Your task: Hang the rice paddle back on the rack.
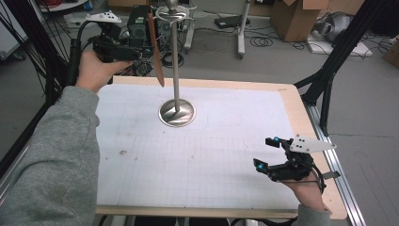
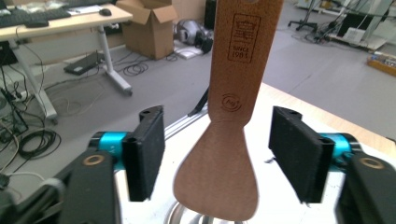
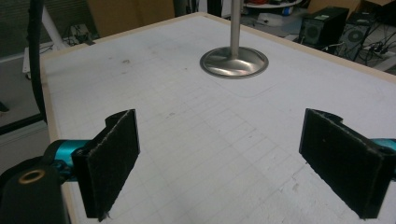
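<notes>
A brown wooden spatula (image 1: 155,52) hangs blade down from the hook ring at the top of a metal stand (image 1: 177,113) at the back of the table. In the left gripper view the spatula (image 2: 229,140) sits between my open jaws with a gap on each side, and the left gripper (image 2: 217,158) touches nothing. From above, the left gripper (image 1: 136,54) is raised just left of the spatula. My right gripper (image 1: 264,153) hovers open and empty over the table's front right; in its own view the right gripper (image 3: 233,163) faces the stand's base (image 3: 234,62).
A white gridded mat (image 1: 197,155) covers the wood-edged table (image 1: 291,108). Black frame legs (image 1: 329,70) stand at the right, dark poles at the left. Beyond the table lie cardboard boxes (image 1: 294,19), cables and computer cases on the floor.
</notes>
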A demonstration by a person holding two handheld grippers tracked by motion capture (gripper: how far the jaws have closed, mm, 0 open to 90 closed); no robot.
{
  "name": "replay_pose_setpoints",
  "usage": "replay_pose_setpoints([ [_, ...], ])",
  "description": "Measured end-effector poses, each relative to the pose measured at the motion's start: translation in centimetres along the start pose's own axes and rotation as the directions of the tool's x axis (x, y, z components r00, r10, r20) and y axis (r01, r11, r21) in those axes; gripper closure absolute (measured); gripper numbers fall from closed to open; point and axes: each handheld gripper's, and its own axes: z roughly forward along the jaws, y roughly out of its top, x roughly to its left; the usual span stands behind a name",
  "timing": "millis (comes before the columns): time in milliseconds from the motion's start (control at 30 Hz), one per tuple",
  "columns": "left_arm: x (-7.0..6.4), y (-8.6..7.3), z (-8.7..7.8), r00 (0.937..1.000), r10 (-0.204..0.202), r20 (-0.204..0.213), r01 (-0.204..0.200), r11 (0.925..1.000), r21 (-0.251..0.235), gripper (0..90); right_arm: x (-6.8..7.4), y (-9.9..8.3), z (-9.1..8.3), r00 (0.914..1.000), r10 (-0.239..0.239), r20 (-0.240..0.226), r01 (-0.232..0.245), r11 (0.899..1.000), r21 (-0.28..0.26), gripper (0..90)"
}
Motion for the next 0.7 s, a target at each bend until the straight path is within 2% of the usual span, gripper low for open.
replay_pose_setpoints([
  [133,-0.3,-0.6,-0.7,0.9996,0.028,0.009,-0.028,0.9994,-0.022,25.0,0.1,0.0,0.1,1.0000,0.002,-0.004,-0.002,1.000,0.000,11.0],
  [233,-0.5,-1.0,-1.2,0.9998,0.021,-0.002,-0.021,0.9993,-0.031,18.0,0.2,0.1,0.2,0.9999,-0.003,-0.010,0.003,1.000,-0.006,11.0],
  [467,-0.8,-2.2,-2.2,0.9996,0.023,0.015,-0.022,0.9987,-0.045,17.4,0.3,0.3,0.3,0.9998,-0.011,-0.014,0.011,1.000,-0.009,11.0],
  [600,-1.1,-3.0,-2.5,0.9982,0.059,0.006,-0.059,0.9980,-0.022,17.4,0.3,0.3,0.5,0.9998,-0.011,-0.016,0.011,1.000,-0.003,11.0],
  [700,-1.2,-3.4,-2.8,0.9971,0.076,0.010,-0.075,0.9962,-0.042,17.4,0.3,0.4,0.5,0.9999,-0.010,-0.013,0.010,1.000,-0.007,11.0],
])
